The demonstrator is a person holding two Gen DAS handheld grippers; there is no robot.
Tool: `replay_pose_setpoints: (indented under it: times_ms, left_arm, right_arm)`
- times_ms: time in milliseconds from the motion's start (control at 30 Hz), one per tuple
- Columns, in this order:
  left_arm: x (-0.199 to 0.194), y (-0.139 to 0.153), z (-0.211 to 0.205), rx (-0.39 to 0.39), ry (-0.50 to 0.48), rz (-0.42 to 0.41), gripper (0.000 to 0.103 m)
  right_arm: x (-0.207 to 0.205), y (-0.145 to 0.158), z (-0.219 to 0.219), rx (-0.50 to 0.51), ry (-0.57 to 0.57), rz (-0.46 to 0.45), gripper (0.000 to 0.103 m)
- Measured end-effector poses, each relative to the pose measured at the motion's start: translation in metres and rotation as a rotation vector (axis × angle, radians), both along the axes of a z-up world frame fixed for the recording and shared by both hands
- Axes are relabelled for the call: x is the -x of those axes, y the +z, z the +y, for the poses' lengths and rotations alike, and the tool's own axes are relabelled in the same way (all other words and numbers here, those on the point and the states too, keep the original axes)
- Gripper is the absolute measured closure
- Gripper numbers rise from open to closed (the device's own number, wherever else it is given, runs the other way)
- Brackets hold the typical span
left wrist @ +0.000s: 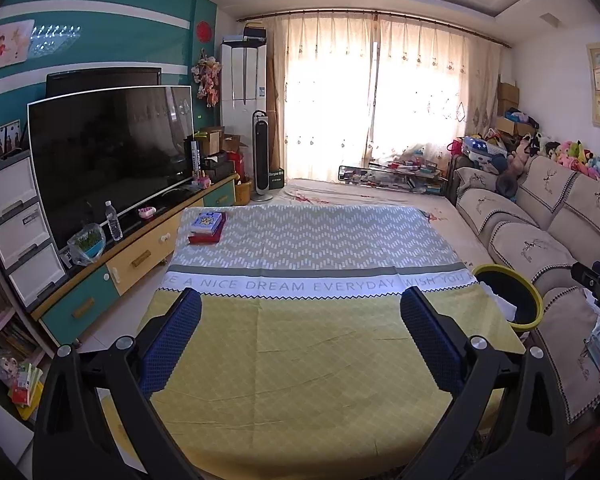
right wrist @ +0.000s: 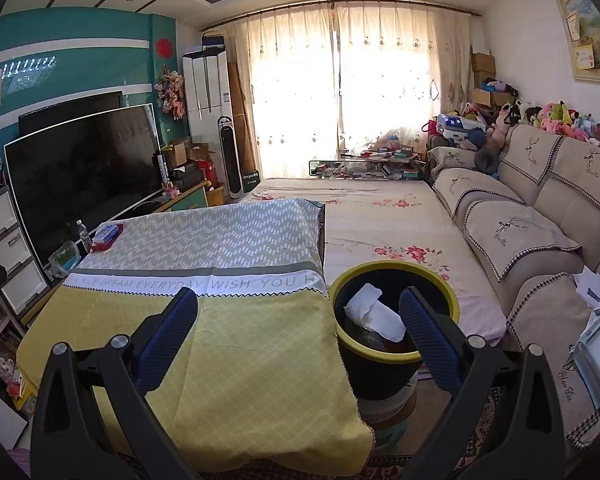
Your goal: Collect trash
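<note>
A black trash bin with a yellow rim [right wrist: 396, 354] stands just right of the cloth-covered table [right wrist: 220, 344]. A crumpled white paper towel [right wrist: 374, 312] lies inside it. My right gripper [right wrist: 300, 300] hovers open above the table's right edge, its right finger over the bin, nothing between the fingers. In the left wrist view my left gripper [left wrist: 302, 300] is open over the yellow part of the tablecloth [left wrist: 300, 340], holding nothing. The bin's rim [left wrist: 534, 300] shows at the table's right side there.
A red box with a blue card pack [left wrist: 207, 227] sits at the table's far left corner. A TV stand [left wrist: 140, 256] with a water bottle [left wrist: 113, 220] runs along the left. A sofa [right wrist: 540, 240] lines the right, with papers [right wrist: 596, 292] on its near seat. A floral mat [right wrist: 380, 216] lies beyond.
</note>
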State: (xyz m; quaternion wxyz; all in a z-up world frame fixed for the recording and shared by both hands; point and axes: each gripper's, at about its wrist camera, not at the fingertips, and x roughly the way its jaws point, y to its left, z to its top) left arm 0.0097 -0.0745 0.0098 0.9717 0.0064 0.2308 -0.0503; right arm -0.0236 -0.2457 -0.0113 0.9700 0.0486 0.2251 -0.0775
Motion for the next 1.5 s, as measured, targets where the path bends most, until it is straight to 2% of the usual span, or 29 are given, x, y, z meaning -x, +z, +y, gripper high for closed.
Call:
replay_pose_setpoints:
  times_ms: [1500]
  left_arm:
    - [-0.006,-0.007,-0.010,0.002,-0.034,0.016,0.005]
  right_arm:
    - [-0.003,-0.009,-0.005,-0.016,-0.009,0.010,0.007]
